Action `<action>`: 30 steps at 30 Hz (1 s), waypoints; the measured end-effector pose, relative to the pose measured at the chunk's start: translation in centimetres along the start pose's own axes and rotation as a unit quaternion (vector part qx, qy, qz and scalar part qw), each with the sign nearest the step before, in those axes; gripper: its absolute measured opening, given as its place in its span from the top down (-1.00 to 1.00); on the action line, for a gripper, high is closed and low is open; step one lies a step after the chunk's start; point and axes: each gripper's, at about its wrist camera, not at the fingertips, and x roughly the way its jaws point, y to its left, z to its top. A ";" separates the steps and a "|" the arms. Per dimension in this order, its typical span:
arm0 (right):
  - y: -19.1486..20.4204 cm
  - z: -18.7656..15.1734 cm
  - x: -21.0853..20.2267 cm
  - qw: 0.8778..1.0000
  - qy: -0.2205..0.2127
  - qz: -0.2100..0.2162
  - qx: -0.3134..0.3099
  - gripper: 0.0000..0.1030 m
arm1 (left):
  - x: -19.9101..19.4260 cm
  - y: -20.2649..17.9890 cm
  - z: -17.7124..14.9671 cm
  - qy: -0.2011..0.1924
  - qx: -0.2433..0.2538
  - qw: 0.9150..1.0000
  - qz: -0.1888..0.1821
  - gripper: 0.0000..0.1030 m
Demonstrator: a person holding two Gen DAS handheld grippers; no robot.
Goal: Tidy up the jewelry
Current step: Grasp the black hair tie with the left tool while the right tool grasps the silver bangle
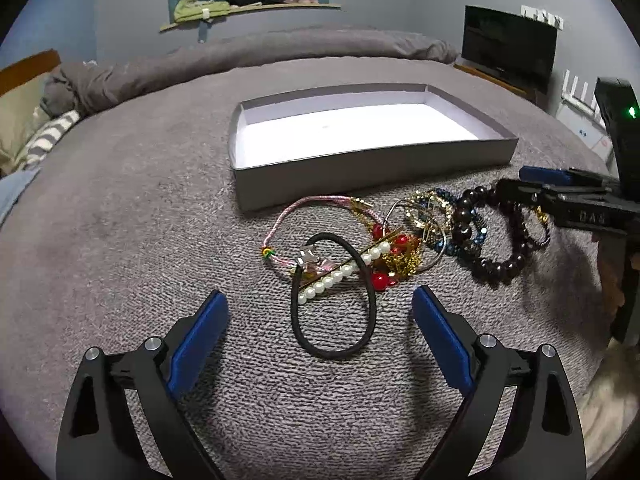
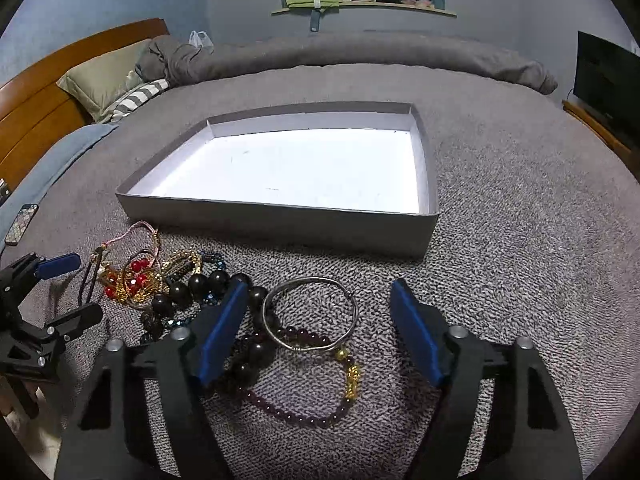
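Note:
A tangle of jewelry lies on the grey bedspread in front of an open grey box [image 1: 372, 160] [image 2: 280, 224] with a white floor. My left gripper [image 1: 320, 300] is open, straddling a black hair tie [image 1: 320, 354] that loops over a pearl bar clip [image 1: 344, 270] and a pink cord bracelet [image 1: 316, 200]. My right gripper [image 2: 320, 292] is open around a silver bangle [image 2: 312, 279] and a purple bead bracelet [image 2: 296, 416] with a gold charm. Its left finger rests over a dark wooden bead bracelet [image 2: 218, 278] [image 1: 496, 268]. Neither gripper's pads press on anything.
Red beads and gold chains [image 2: 136, 280] sit in the pile. Each gripper shows in the other's view: the right gripper [image 1: 516, 188], the left gripper [image 2: 86, 286]. A phone [image 2: 22, 224] lies at the left, pillows [image 2: 104, 84] and a folded duvet behind, a TV [image 1: 508, 48] at the right.

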 end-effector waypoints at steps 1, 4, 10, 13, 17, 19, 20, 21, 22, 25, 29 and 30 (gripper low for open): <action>-0.1 0.0 0.0 1.000 0.001 0.002 0.002 -0.34 | 0.0 0.0 -0.1 0.000 0.002 1.000 0.001 -0.83; -0.2 -0.3 0.0 1.000 0.010 0.007 0.004 -0.30 | 0.0 0.0 -0.2 0.004 0.001 1.000 -0.005 -0.71; -0.2 -0.7 -0.3 1.000 0.015 0.024 0.011 -0.07 | 0.1 -0.2 -0.3 0.007 0.006 1.000 -0.005 -0.63; 0.0 -0.8 -0.6 1.000 0.010 0.024 0.004 0.05 | 0.0 -0.1 -0.3 0.007 0.004 1.000 -0.004 -0.63; -0.2 -0.6 -1.2 1.000 -0.004 0.020 0.010 0.05 | 0.0 0.0 -0.3 0.007 0.003 1.000 -0.004 -0.63; -0.4 -0.6 -1.9 1.000 -0.017 0.018 0.014 0.05 | -0.1 0.1 -0.3 0.007 0.001 1.000 -0.007 -0.62; -0.6 -0.5 -1.9 0.999 -0.021 0.018 0.017 0.05 | -0.1 0.1 -0.3 0.008 0.000 1.000 -0.009 -0.61; -0.8 -0.4 -2.2 0.999 -0.026 0.019 0.020 0.05 | -0.1 0.1 -0.3 0.009 0.000 1.000 -0.013 -0.56; -0.8 -0.4 -2.3 0.999 -0.027 0.019 0.021 0.05 | 0.0 0.2 -0.3 0.010 0.000 1.000 -0.015 -0.52; -0.9 -0.4 -2.0 0.999 -0.022 0.019 0.020 0.05 | 0.1 0.3 -0.3 0.015 -0.005 1.000 -0.021 -0.28; -0.6 -0.4 -2.3 0.999 -0.028 0.017 0.011 0.05 | -0.1 0.6 -0.3 0.014 -0.010 1.000 -0.018 -0.16; -0.6 -0.4 -2.3 0.999 -0.030 0.016 0.009 0.05 | -0.3 0.6 -0.3 0.014 -0.011 1.000 -0.018 -0.16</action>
